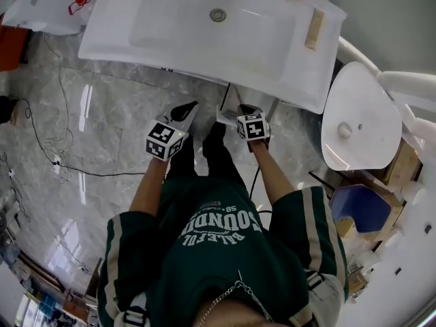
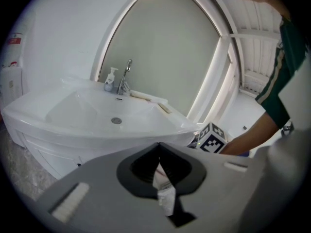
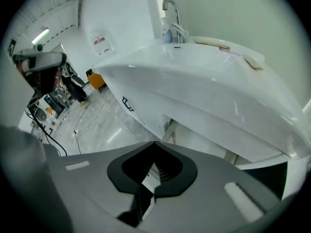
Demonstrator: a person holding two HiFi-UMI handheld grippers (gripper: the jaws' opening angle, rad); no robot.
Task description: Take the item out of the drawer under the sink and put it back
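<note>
The left gripper (image 2: 158, 146) was held closed with its tips met. A white printed item (image 2: 164, 192) was pinched in the gap just behind the tips, outside the drawer. Only a narrow strip of the item was exposed, so its kind could not be told. The right gripper (image 3: 154, 144) was likewise closed, tip against tip. A pale sliver was seen through the gap behind its tips, but it could not be settled whether that was a thing or merely the surface beyond.

In the head view both grippers were held side by side before the front rim of the white sink (image 1: 109, 43), above the marble floor (image 1: 102, 121). A small white shape (image 1: 223, 116) was seen between them, just beside the right one; what it was remained unclear. The drawer was hidden there under the sink's overhang. In the left gripper view only part of the white cabinet (image 2: 43, 150) below the basin was shown, so the drawer's state could not be read. A faucet (image 2: 125, 76) and a soap bottle (image 2: 111, 76) were seen at the basin's back edge. A toilet (image 1: 361, 125) was seen to the right of the sink.
</note>
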